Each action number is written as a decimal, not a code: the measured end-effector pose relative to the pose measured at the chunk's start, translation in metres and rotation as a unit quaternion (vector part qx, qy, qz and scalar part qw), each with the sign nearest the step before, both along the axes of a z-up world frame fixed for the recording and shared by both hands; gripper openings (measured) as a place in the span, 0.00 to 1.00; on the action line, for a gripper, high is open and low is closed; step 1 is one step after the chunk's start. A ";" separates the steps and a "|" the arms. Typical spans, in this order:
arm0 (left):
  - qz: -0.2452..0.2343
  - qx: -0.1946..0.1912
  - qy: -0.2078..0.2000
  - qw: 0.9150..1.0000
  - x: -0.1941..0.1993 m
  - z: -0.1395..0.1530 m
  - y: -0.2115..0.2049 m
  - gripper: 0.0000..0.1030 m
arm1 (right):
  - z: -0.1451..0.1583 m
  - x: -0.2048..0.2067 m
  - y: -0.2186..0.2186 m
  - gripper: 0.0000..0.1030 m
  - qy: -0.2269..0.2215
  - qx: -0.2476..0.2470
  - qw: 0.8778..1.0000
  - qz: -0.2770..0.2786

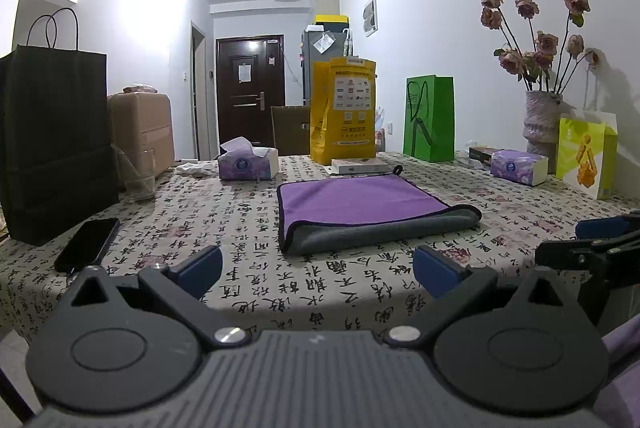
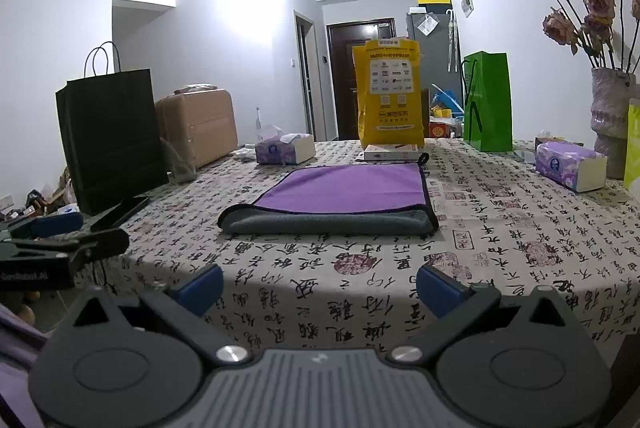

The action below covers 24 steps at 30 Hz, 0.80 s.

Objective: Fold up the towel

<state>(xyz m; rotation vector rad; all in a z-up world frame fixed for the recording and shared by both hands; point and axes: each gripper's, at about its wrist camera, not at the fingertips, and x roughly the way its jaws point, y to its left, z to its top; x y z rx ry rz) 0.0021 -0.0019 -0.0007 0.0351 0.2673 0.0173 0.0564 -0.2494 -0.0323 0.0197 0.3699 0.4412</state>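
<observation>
Towel (image 1: 360, 212) lies flat on the table (image 1: 248, 228), folded over once: purple face up, grey layer showing along the rounded near edge. A small black hanging loop projects at its far right corner. In the right wrist view the same towel (image 2: 340, 196) sits centred ahead of the camera, near the middle of the patterned tablecloth.

Left gripper (image 1: 318, 270) is held at the near table edge, jaws wide apart, nothing between the blue pads. It is well short of the towel. Right gripper (image 2: 320, 290) is held likewise at the near edge, jaws wide apart and empty. Each gripper appears at the side of the other's view, low and near the table edge.

Surrounding items:
- Black paper bag (image 1: 52, 144) stands at the left, with a dark phone (image 1: 88, 244) lying near its base.
- Tissue pack (image 1: 248, 160) rests at far left of the towel; a second tissue pack (image 1: 518, 166) rests at the right.
- Yellow bag (image 1: 344, 112) and green bag (image 1: 430, 118) stand at the far edge.
- Vase of dried roses (image 1: 542, 120) stands at far right.
</observation>
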 end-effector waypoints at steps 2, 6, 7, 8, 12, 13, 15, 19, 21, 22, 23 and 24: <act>0.000 0.000 0.000 1.000 0.000 0.000 -0.001 1.00 | 0.000 0.000 -0.001 1.00 0.001 0.000 1.000 -0.002; 0.000 0.000 0.000 1.000 0.000 0.000 -0.001 1.00 | 0.000 0.001 -0.001 1.00 0.001 0.001 1.000 -0.004; 0.000 0.000 0.000 1.000 0.000 0.000 -0.001 1.00 | 0.000 0.001 -0.001 1.00 0.001 0.001 1.000 -0.004; 0.001 0.000 0.000 1.000 0.000 0.000 -0.001 1.00 | 0.000 0.001 -0.001 1.00 0.002 0.001 1.000 -0.004; 0.002 0.000 -0.001 1.000 0.000 0.000 0.000 1.00 | 0.001 0.000 0.000 1.00 0.001 -0.001 1.000 -0.005; 0.001 0.001 -0.001 1.000 0.000 0.000 0.000 1.00 | 0.000 0.000 -0.001 1.00 0.001 -0.001 1.000 -0.005; 0.001 0.001 -0.001 1.000 0.001 0.000 -0.001 1.00 | 0.000 0.001 -0.001 1.00 0.002 -0.001 1.000 -0.006; 0.002 0.001 -0.001 1.000 0.000 0.000 -0.001 1.00 | 0.000 0.000 -0.001 1.00 0.001 -0.001 1.000 -0.006; 0.001 0.001 -0.001 1.000 0.000 0.000 -0.001 1.00 | 0.000 0.000 -0.001 1.00 0.003 -0.001 1.000 -0.006; 0.001 0.001 -0.001 1.000 0.000 0.000 -0.002 1.00 | 0.000 0.000 -0.002 1.00 0.003 -0.001 1.000 -0.006; 0.002 0.001 -0.001 1.000 0.000 0.000 -0.003 1.00 | 0.000 0.000 -0.001 1.00 0.003 -0.001 1.000 -0.007; 0.002 0.001 -0.001 1.000 0.000 -0.001 -0.003 1.00 | 0.000 0.000 -0.001 1.00 0.003 -0.001 1.000 -0.008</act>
